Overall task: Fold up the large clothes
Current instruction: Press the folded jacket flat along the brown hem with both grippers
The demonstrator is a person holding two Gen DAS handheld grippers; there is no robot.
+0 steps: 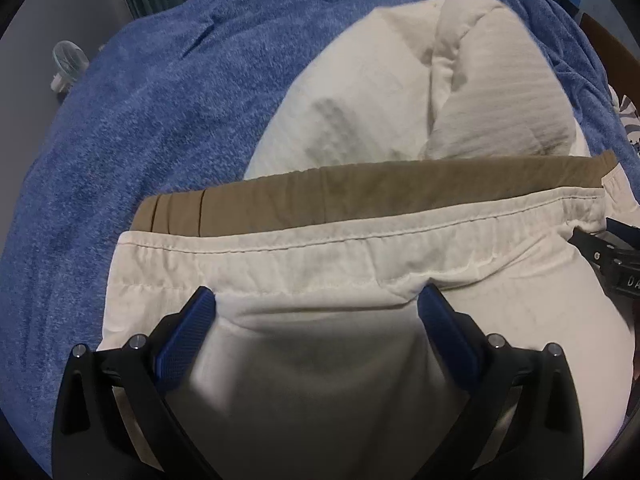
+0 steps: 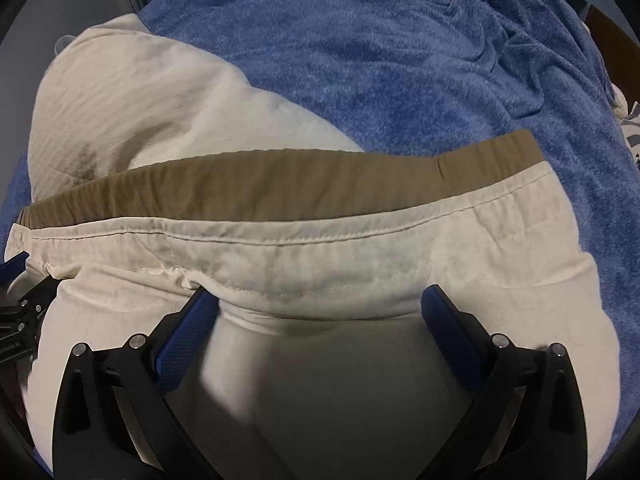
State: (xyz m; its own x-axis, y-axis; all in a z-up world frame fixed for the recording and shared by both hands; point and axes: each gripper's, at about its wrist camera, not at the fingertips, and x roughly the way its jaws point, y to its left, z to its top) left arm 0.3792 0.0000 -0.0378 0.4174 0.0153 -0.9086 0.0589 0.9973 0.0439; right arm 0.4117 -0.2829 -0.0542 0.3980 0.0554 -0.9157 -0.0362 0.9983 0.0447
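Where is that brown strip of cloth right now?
The brown strip runs across the middle of both views, just beyond the cream garment's stitched hem that both grippers face, with the blue blanket beneath and behind it.

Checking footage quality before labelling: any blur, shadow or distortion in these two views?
Left wrist view: strong fisheye bending, dark shadow on the white garment between the left gripper fingers. Right wrist view: same distortion, shadow below the right gripper, blurred cloth near the lens.
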